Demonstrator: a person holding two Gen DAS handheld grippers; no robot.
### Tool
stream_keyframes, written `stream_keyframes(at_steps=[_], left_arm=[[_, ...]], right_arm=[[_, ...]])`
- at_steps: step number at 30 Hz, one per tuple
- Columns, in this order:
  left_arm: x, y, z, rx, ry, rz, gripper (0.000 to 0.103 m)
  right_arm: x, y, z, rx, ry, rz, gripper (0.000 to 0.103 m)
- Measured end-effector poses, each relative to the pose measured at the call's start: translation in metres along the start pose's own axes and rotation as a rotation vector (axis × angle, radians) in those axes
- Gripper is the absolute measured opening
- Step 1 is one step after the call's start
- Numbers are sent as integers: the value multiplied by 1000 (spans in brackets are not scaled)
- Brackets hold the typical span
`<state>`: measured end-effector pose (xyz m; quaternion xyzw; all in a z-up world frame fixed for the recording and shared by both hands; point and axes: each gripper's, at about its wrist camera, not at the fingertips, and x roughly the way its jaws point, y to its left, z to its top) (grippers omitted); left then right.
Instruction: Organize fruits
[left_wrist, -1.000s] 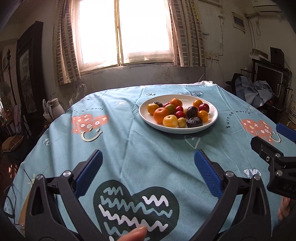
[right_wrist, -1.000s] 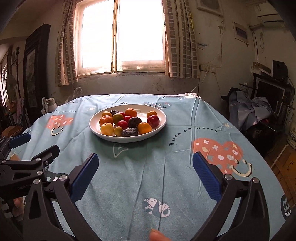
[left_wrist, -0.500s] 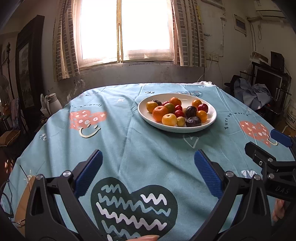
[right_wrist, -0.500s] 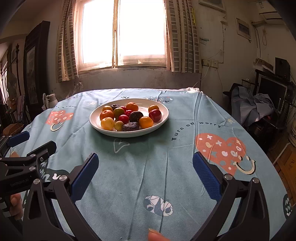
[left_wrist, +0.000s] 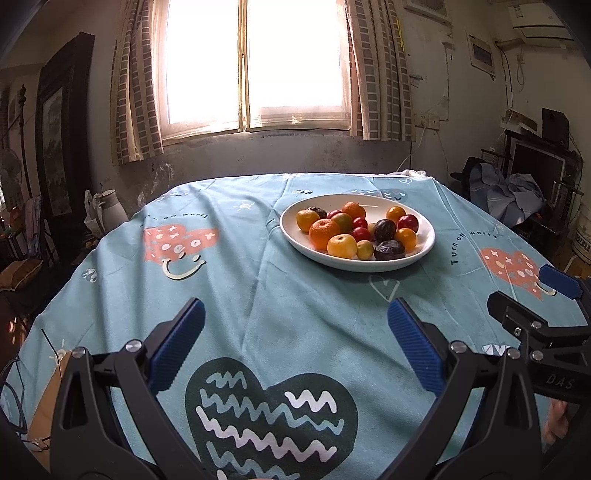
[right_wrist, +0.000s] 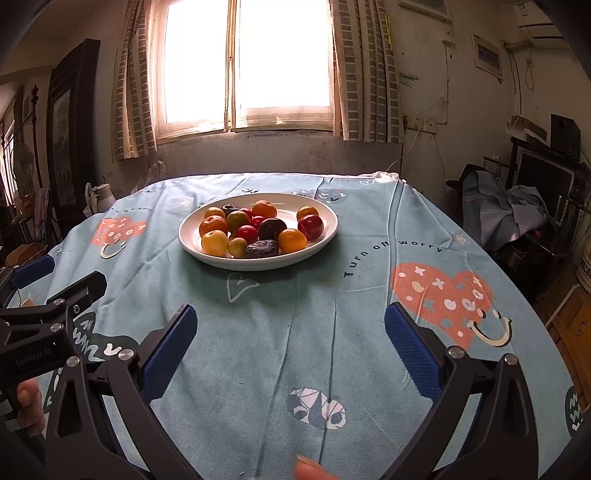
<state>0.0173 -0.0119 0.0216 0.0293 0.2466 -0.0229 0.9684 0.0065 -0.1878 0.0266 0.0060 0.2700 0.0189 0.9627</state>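
Note:
A white plate (left_wrist: 424, 236) (right_wrist: 325, 232) sits on the far half of the table and holds several fruits: oranges (left_wrist: 323, 233) (right_wrist: 213, 225), red plums (left_wrist: 407, 222) (right_wrist: 310, 226), dark wrinkled passion fruits (left_wrist: 389, 250) (right_wrist: 262, 249) and small yellow ones. My left gripper (left_wrist: 295, 343) is open and empty, well short of the plate. My right gripper (right_wrist: 290, 339) is open and empty, also near the table's front. Each gripper shows at the edge of the other's view (left_wrist: 546, 317) (right_wrist: 55, 295).
A teal cloth with heart prints (left_wrist: 258, 295) covers the round table. A window with curtains is behind. A white jug (left_wrist: 109, 208) stands off the table at left. Clutter and a monitor (right_wrist: 543, 184) stand at right.
Both views have shifted slightly, as both grippers rose and tilted a little; the plate now sits a bit lower in frame. Both grippers stay open and empty.

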Motion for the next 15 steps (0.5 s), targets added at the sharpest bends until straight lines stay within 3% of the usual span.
stream_keyframes(at_steps=[15], left_arm=[[4,-4,-2,17,25,-30,101]], right_arm=[[0,1,0,-1,-3,1,102]])
